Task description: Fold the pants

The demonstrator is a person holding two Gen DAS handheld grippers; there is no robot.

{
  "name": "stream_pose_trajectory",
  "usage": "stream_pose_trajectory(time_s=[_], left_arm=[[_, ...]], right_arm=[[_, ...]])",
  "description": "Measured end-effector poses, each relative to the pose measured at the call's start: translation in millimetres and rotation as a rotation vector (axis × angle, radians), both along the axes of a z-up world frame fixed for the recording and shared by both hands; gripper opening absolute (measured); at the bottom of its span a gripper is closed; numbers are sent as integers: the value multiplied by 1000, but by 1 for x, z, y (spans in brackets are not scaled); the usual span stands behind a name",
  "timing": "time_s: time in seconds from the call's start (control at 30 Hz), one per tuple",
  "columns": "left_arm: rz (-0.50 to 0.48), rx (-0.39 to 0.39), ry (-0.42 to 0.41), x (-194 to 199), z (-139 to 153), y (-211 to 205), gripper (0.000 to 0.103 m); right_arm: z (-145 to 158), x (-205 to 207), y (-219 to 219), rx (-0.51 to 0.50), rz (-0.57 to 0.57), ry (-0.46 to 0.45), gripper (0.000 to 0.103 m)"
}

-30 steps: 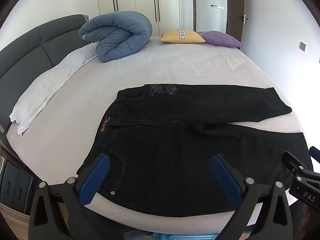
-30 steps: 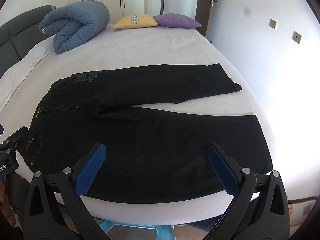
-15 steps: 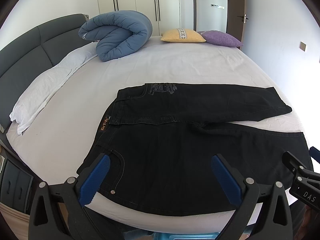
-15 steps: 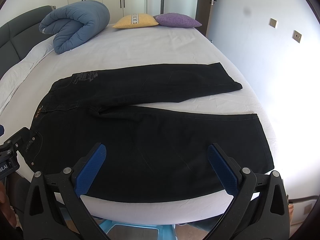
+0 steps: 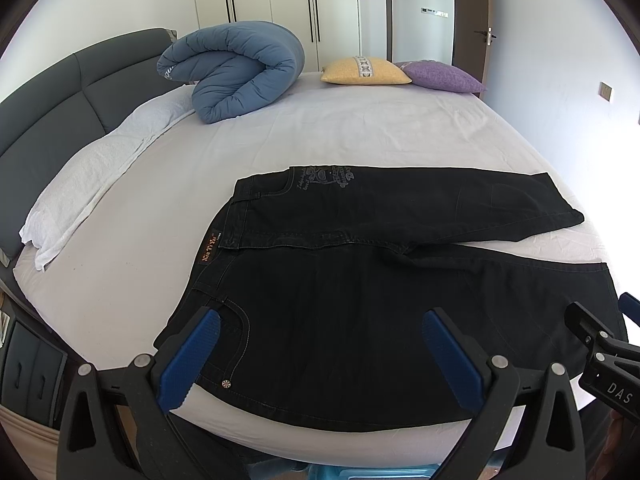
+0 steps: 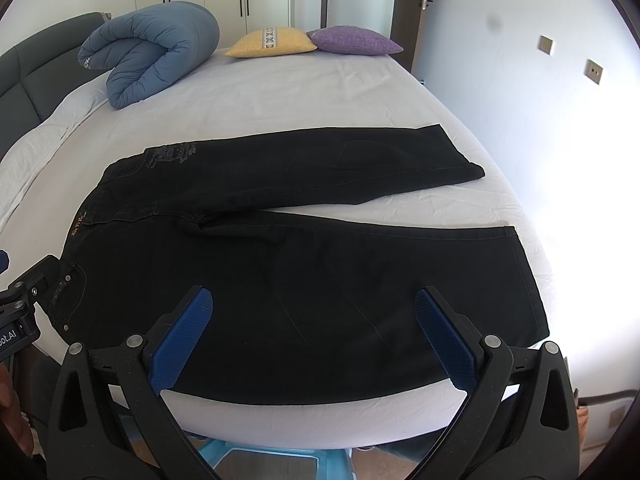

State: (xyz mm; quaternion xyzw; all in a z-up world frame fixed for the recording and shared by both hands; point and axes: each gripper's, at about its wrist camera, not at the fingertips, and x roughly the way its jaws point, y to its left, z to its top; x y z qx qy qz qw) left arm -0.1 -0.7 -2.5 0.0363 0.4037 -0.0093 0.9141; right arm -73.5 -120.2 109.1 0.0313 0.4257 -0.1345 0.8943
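along the near edge of the bed (image 5: 360, 128) the black pants (image 5: 360, 304) lie spread flat on the white sheet, waistband toward the headboard side on the left, both legs running out toward the right edge. the far leg angles away from the near one, so a wedge of sheet shows between the hems. the near leg's lower edge sits right at the bed's near edge.

they look like denim, going by the topstitched pocket and rivet: fairly heavy, limp but with some body, not slippery, nothing fragile about them. i'd judge a pinch at an edge will hold well, and the thick waistband and hem are the surest places. a sensible pair of holds would be the near waist corner by the pocket for the left side and the near hem corner for the right, then carrying that leg over onto the far one.

left gripper (image 5: 320, 356) hangs over the near waist end, jaws spread wide and holding nothing. right gripper (image 6: 316, 332) hovers over the near leg toward the hem, jaws likewise wide apart and empty.

farther off, a rolled blue duvet (image 5: 236, 72) lies near the headboard, and a yellow cushion (image 5: 366, 70) and purple cushion (image 5: 444, 76) sit at the far edge, well clear of the pants.
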Motion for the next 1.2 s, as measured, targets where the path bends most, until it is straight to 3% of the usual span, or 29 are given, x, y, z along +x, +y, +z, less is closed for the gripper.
stream_pose_trajectory(time_s=[1.2], left_arm=[[2,4,3,-4,-5,0,103]], right_arm=[[-3,-2,10,7,6,1,103]])
